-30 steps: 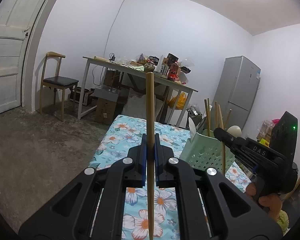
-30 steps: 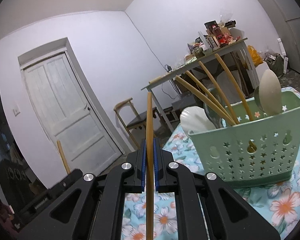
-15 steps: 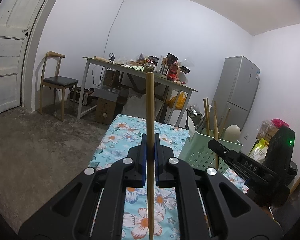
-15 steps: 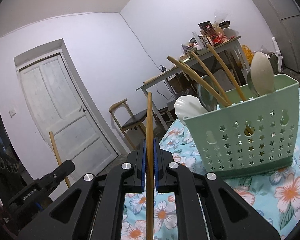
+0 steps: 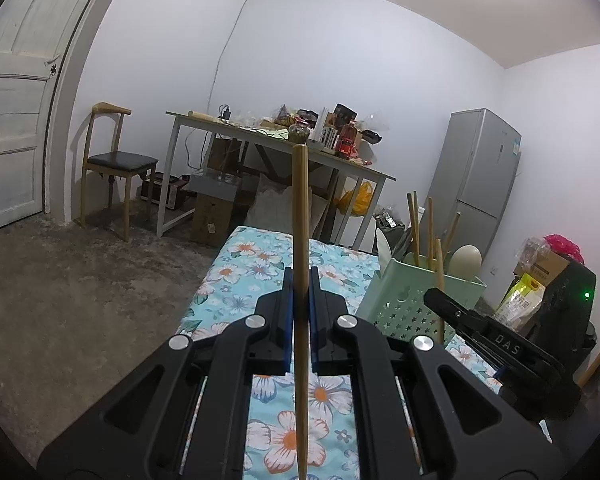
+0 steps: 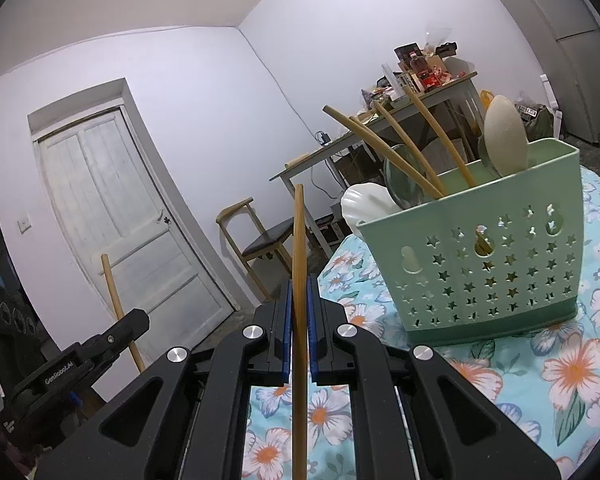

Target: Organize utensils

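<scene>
Gripping a wooden chopstick [image 5: 301, 240] upright between its blue pads, the left claw [image 5: 301, 312] is clenched on the stick, which rises well above the fingertips and runs down past the bottom of the view. The right claw [image 6: 299, 320] is likewise clamped on a second chopstick [image 6: 299, 264], held nearly upright with a slight lean. Both claws hang over a counter spread with a blue floral cloth [image 6: 540, 368]. Just right of the right claw stands a green perforated utensil basket [image 6: 484, 264], upright on the cloth, apart from the held stick. Inside it lean several more chopsticks [image 6: 432, 136], a pale spoon [image 6: 504, 140] and a white ladle-like piece [image 6: 364, 204]. From the left wrist view, the right claw and its stick sit in front of the basket [image 5: 400, 300].
</scene>
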